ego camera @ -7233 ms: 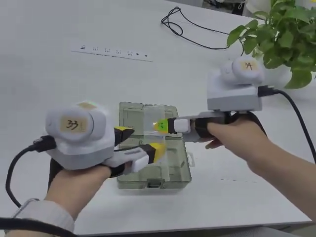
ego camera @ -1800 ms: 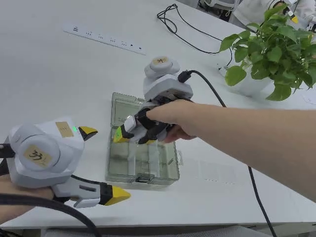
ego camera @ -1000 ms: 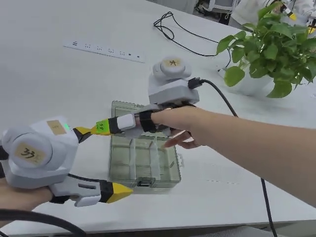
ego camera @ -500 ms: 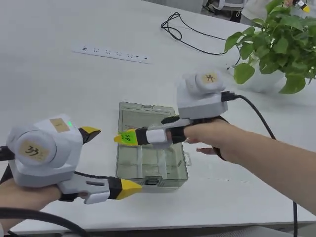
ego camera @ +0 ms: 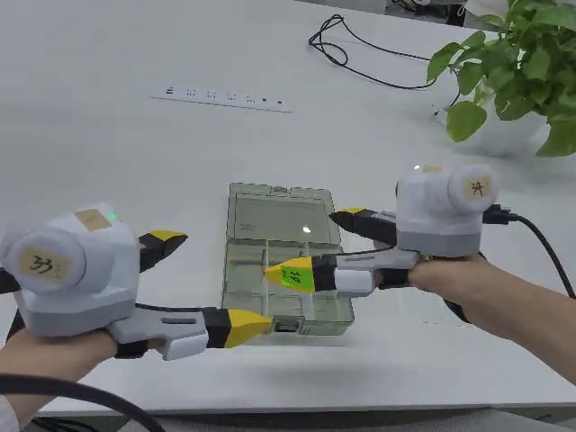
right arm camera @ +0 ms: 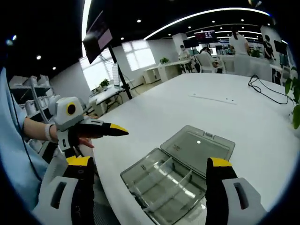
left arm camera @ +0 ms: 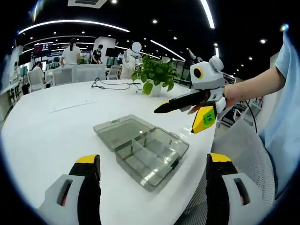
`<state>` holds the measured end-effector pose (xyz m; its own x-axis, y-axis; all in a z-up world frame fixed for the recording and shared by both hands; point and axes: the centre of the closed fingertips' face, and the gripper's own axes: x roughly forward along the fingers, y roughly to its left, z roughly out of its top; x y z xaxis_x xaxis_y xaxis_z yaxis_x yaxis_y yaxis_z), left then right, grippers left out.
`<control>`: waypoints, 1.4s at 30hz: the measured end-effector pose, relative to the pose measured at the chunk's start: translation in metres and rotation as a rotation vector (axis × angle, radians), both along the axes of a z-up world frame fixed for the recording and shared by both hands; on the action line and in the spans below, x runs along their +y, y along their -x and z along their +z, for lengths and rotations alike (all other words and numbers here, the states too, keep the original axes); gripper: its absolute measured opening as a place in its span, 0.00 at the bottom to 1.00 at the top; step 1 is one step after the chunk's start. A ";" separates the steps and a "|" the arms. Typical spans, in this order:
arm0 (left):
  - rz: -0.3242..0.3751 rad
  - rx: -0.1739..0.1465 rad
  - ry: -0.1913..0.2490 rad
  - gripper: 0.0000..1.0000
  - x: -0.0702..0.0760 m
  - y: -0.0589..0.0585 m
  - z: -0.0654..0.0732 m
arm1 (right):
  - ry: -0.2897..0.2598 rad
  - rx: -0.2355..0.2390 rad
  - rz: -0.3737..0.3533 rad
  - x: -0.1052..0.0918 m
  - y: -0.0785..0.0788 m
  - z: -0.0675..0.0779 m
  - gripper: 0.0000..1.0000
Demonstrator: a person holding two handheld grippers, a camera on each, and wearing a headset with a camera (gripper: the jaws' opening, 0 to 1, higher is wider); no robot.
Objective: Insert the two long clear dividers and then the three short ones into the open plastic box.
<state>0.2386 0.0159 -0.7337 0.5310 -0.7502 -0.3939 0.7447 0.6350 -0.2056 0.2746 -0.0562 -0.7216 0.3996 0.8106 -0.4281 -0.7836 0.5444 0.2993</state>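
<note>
Nearest to us, the grey-white, yellow-tipped left tongs [ego camera: 222, 279] hung above the front of the white desk [ego camera: 108, 153], jaws spread wide with nothing between them. Just beyond, the matching right tongs [ego camera: 302, 243] reached in from the other side, equally wide open and empty. One jaw carried a green sticker near its tip, and both jaws were up in the air, clear of the box. Between the two tools, the clear greenish rectangular plastic box [ego camera: 270, 216] lay open and flat on the desk, its lid folded back on the far side. In the right gripper view we saw clear plastic dividers [right arm camera: 161, 180] standing inside the tray and splitting it into compartments, though we could not count them with certainty. Farther back, a long white power strip [ego camera: 222, 97] lay on the desk. Beyond that, a looped black cable [ego camera: 360, 54] ran towards a leafy green potted plant [ego camera: 517, 72] at the far right corner.
</note>
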 end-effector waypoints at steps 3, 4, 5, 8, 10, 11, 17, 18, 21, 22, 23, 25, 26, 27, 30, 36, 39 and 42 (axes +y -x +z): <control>0.010 0.001 -0.013 0.96 0.001 0.000 -0.001 | -0.018 -0.012 0.012 -0.010 0.003 0.000 1.00; 0.015 0.000 -0.012 0.96 0.001 0.000 -0.001 | -0.018 -0.019 0.011 -0.012 0.005 0.000 1.00; 0.017 0.002 -0.015 0.96 0.002 0.000 -0.001 | -0.018 -0.021 0.008 -0.017 0.004 0.001 1.00; 0.026 0.001 -0.027 0.96 0.002 0.000 -0.001 | -0.022 -0.039 0.000 -0.031 0.003 0.001 1.00; 0.033 0.000 -0.028 0.96 0.000 0.000 -0.001 | -0.010 -0.049 -0.002 -0.039 0.004 0.000 1.00; 0.035 0.002 -0.029 0.96 0.000 0.000 -0.001 | -0.011 -0.051 0.000 -0.042 0.004 0.000 1.00; 0.056 0.006 -0.026 0.96 -0.006 0.000 -0.001 | 0.049 -0.044 0.017 -0.071 0.012 -0.010 1.00; 0.063 0.006 -0.028 0.96 -0.006 -0.001 -0.002 | 0.050 -0.047 0.017 -0.074 0.013 -0.010 1.00; 0.068 0.010 -0.034 0.96 -0.007 -0.001 -0.004 | 0.093 -0.048 0.031 -0.088 0.017 -0.016 1.00; 0.069 0.012 -0.036 0.96 -0.007 -0.001 -0.004 | 0.110 -0.050 0.035 -0.091 0.019 -0.018 1.00; 0.068 0.011 -0.039 0.96 -0.007 -0.001 -0.004 | 0.120 -0.054 0.042 -0.094 0.020 -0.019 1.00; 0.067 0.006 -0.046 0.96 -0.008 -0.001 -0.003 | 0.149 -0.061 0.057 -0.100 0.022 -0.021 1.00; 0.068 0.004 -0.050 0.96 -0.008 -0.002 -0.003 | 0.154 -0.059 0.063 -0.102 0.023 -0.021 1.00; 0.070 0.004 -0.049 0.96 -0.008 -0.002 -0.002 | 0.156 -0.058 0.066 -0.103 0.023 -0.022 1.00; 0.072 0.001 -0.049 0.96 -0.008 -0.003 -0.001 | 0.200 -0.061 0.091 -0.110 0.023 -0.027 1.00; 0.057 -0.005 -0.064 0.97 -0.006 -0.004 -0.001 | 0.283 -0.061 0.178 -0.112 0.023 -0.040 1.00; 0.047 -0.008 -0.065 0.97 -0.006 -0.003 -0.001 | 0.317 -0.061 0.210 -0.114 0.022 -0.046 1.00; 0.032 -0.015 -0.077 0.97 -0.006 -0.003 -0.001 | 0.356 -0.060 0.256 -0.116 0.021 -0.053 0.97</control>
